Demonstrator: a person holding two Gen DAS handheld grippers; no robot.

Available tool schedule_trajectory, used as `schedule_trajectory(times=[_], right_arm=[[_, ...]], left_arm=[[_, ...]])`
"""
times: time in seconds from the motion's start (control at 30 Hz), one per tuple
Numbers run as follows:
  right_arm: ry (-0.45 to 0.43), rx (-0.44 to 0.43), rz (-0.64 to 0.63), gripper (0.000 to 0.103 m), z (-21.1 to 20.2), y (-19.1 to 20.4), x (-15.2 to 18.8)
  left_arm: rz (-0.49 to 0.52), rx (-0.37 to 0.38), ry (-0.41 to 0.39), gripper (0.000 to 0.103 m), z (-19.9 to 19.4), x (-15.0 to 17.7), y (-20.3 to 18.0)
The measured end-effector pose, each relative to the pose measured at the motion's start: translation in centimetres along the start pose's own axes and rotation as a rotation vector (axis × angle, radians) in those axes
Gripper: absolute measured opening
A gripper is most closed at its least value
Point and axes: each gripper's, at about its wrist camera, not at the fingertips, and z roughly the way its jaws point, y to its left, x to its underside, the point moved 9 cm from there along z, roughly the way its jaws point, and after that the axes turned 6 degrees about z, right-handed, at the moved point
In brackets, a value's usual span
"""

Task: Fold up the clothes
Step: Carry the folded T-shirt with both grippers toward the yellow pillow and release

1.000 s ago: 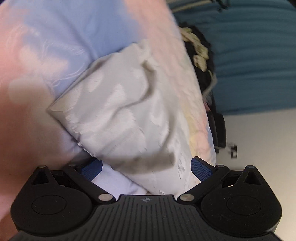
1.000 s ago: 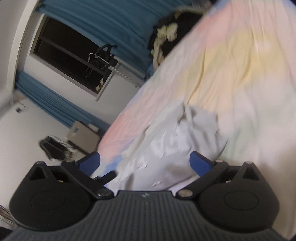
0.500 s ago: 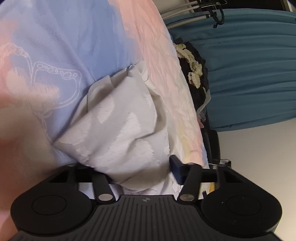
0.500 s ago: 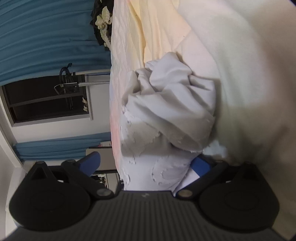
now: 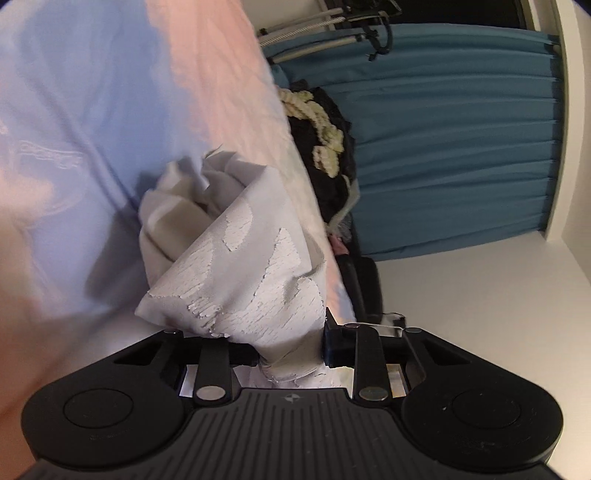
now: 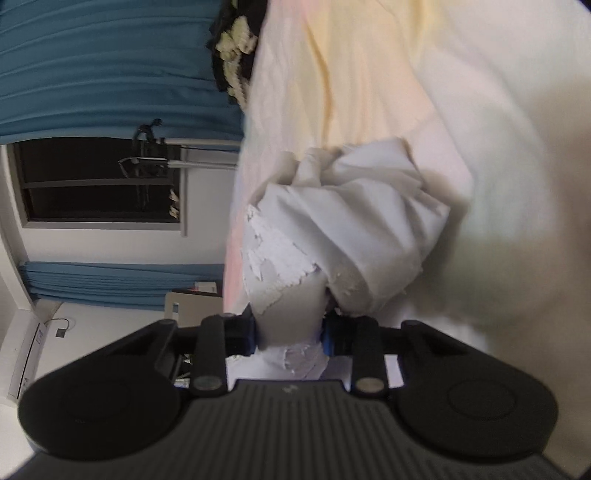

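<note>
A light grey garment (image 5: 236, 266) with a cracked white print lies bunched on a pastel bedsheet (image 5: 92, 110). My left gripper (image 5: 290, 349) is closing, and its pads pinch a lower corner of the garment, which rises in a taut fold from the jaws. In the right wrist view the same garment (image 6: 351, 229) is crumpled into a heap. My right gripper (image 6: 290, 338) is closing too, with another edge of the cloth squeezed between its blue pads. The fabric hides both sets of fingertips in part.
The bedsheet (image 6: 406, 74) spreads pink, yellow and blue around the garment. A heap of black and cream clothes (image 5: 321, 140) lies at the bed's far end, against teal curtains (image 5: 443, 129). A dark window (image 6: 92, 181) and a metal rail (image 5: 314, 22) are beyond the bed.
Both grippers went from wide open to closed on the garment's edge. The left one rose and pulled the cloth up into a fold. The right one rolled and moved in on the heap.
</note>
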Motion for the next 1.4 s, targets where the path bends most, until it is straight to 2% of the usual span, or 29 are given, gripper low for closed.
schedule_trajectory(times=[0.1,0.2,0.43,0.5,0.57,0.63,0.7,0.8,0.97,1.03,1.17,1.23,1.27,1.3,1.33,1.37,1.4], right_arm=[[-0.06,-0.04,-0.033,0.032,-3.5,3.2,-1.5],[-0.146,-0.076,-0.042,0.032,-7.4,6.1,-4.4],[-0.376,-0.133,-0.093,0.032,-16.7,10.5,-14.8],[-0.454,-0.149,-0.138,0.032,-19.1,11.0,-18.0],[-0.534,-0.166,-0.186,0.032,-21.6,11.4,-21.2],[-0.602,-0.17,-0.237,0.033,-23.5,10.7,-23.7],[-0.649,-0.152,-0.266,0.034,-24.4,8.8,-25.7],[-0.673,-0.083,-0.283,0.034,-24.7,3.4,-27.6],[-0.54,0.082,-0.154,0.034,-21.5,-8.3,-28.3],[-0.481,0.101,-0.097,0.035,-20.3,-11.8,-27.9],[-0.467,0.118,-0.121,0.037,-20.0,-12.5,-27.9],[-0.474,0.126,-0.119,0.043,-19.9,-12.5,-27.7],[-0.475,0.134,-0.121,0.045,-19.8,-12.2,-27.5],[-0.473,0.143,-0.129,0.052,-19.9,-12.0,-27.3],[-0.47,0.152,-0.139,0.064,-20.0,-11.6,-27.0],[-0.473,0.169,-0.148,0.069,-20.4,-11.2,-26.5],[-0.477,0.191,-0.157,0.078,-20.7,-10.9,-26.0]], left_arm=[[0.003,0.024,0.047,0.032,1.5,0.8,-4.1],[0.026,0.05,0.101,0.032,4.2,2.0,-9.0],[0.111,0.137,0.254,0.033,15.4,7.2,-20.0],[0.165,0.195,0.292,0.033,19.1,9.2,-22.9],[0.3,0.298,0.315,0.033,22.6,11.4,-25.6],[0.382,0.374,0.334,0.033,25.8,13.8,-26.3],[0.396,0.4,0.371,0.033,28.8,16.1,-25.1],[0.47,0.347,0.429,0.033,32.6,19.1,-21.4],[0.54,0.164,0.534,0.033,35.2,21.9,-12.9],[0.55,0.146,0.549,0.033,35.3,22.2,-10.8],[0.562,0.15,0.579,0.035,35.5,22.1,-9.5],[0.579,0.132,0.581,0.042,36.7,21.5,-9.4],[0.597,0.119,0.582,0.053,35.8,21.4,-9.7],[0.615,0.107,0.584,0.069,34.9,21.4,-10.0],[0.633,0.095,0.584,0.077,33.9,21.3,-10.2],[0.651,0.091,0.571,0.086,32.4,21.0,-10.4],[0.669,0.086,0.56,0.087,31.4,20.6,-10.7]])
